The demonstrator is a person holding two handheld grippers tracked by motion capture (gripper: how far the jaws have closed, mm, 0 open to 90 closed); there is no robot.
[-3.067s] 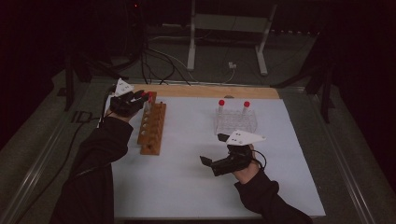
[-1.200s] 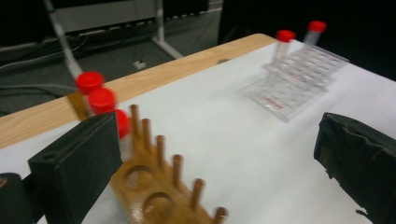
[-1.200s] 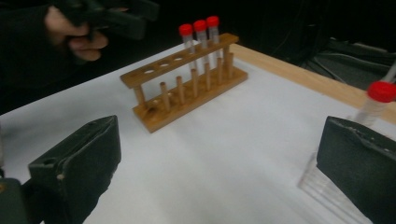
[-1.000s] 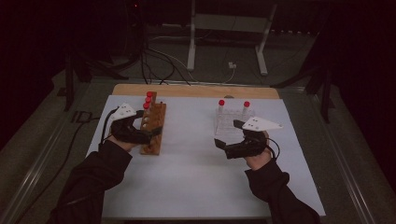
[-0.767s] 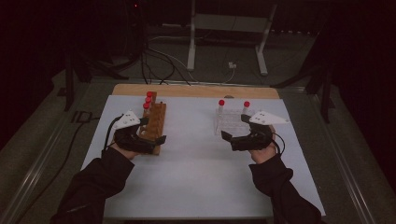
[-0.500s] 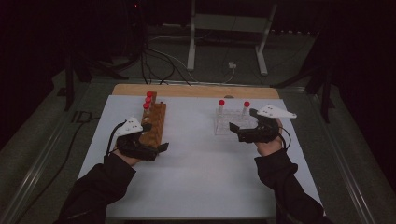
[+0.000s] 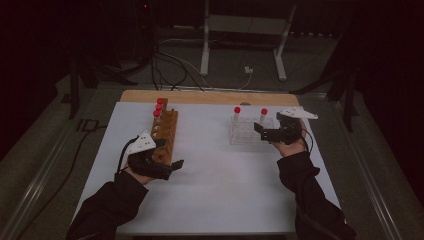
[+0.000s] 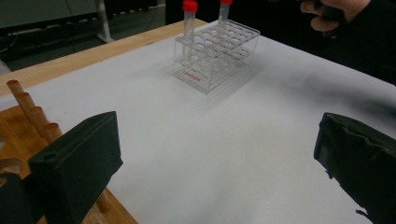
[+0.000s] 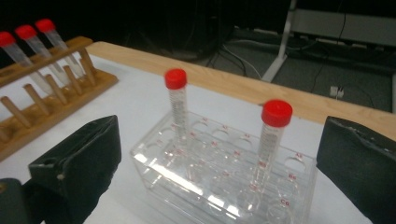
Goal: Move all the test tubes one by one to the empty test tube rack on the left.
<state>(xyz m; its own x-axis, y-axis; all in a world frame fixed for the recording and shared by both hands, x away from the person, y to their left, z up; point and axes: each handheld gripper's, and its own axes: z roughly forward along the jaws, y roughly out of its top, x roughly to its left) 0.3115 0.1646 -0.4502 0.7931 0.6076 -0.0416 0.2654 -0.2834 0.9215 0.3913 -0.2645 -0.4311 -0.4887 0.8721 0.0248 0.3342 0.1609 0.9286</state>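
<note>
— On the white mat [image 7: 220, 175], what changed?
— Left gripper [image 7: 170, 167] slid back to the wooden rack's [image 7: 165, 135] near end; right gripper [image 7: 260, 131] moved up to the clear rack [image 7: 245, 132].
— Pose?
— Both level, jaws wide apart, holding nothing. Right's straddle the clear rack's near side.
— Contents?
— Clear rack: two red-capped tubes [image 9: 177, 105] upright, back row. Wooden rack: three at its far end.
</note>
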